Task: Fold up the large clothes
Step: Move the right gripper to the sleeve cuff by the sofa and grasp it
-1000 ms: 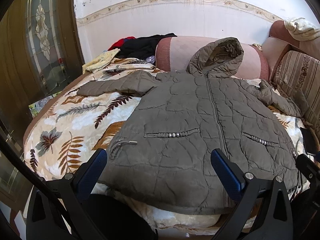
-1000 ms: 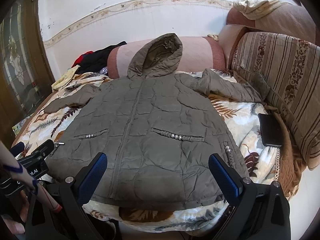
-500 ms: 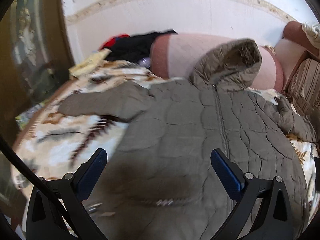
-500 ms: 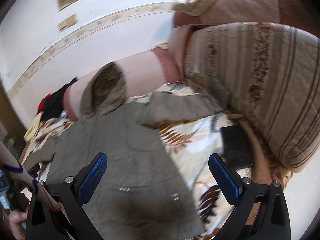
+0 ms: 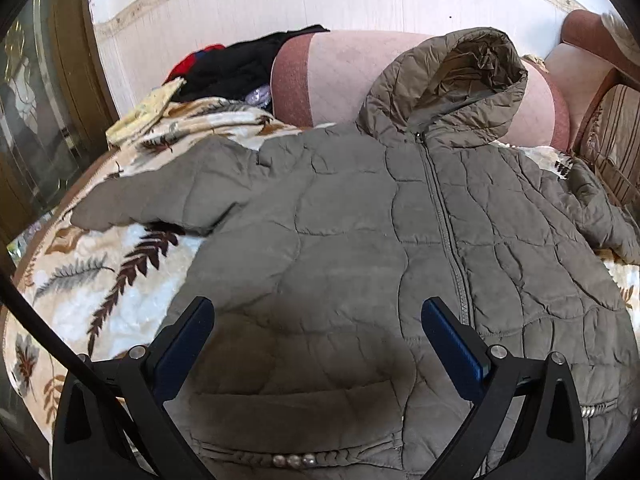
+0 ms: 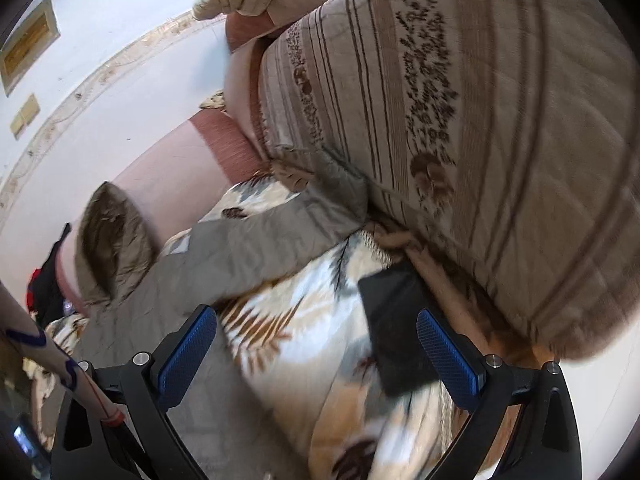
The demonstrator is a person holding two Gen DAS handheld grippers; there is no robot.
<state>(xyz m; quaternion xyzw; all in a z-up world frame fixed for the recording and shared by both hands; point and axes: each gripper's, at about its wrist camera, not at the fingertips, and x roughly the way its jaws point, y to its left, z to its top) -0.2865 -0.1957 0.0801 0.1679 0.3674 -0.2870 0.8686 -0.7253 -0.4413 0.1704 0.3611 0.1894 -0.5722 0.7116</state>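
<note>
Left claw wide open, held nothing, hovered over jacket front panel. Right claw also spread wide, empty, aimed at blanket beside phone.

Jacket lay flat, face up, zipped, on blanket; hood at 12 against bolster, hem toward 6. Long axis ran 6–12 along zipper.

From left claw: left sleeve stretched toward 10. From right claw: right sleeve ran from 10 toward 1, cuff tucked at striped cushion; view blurred there.

Judged next: sleeve fold-in. Each claw nearer its own sleeve; right closer to its target. Phone near right finger, snag risk.
</note>
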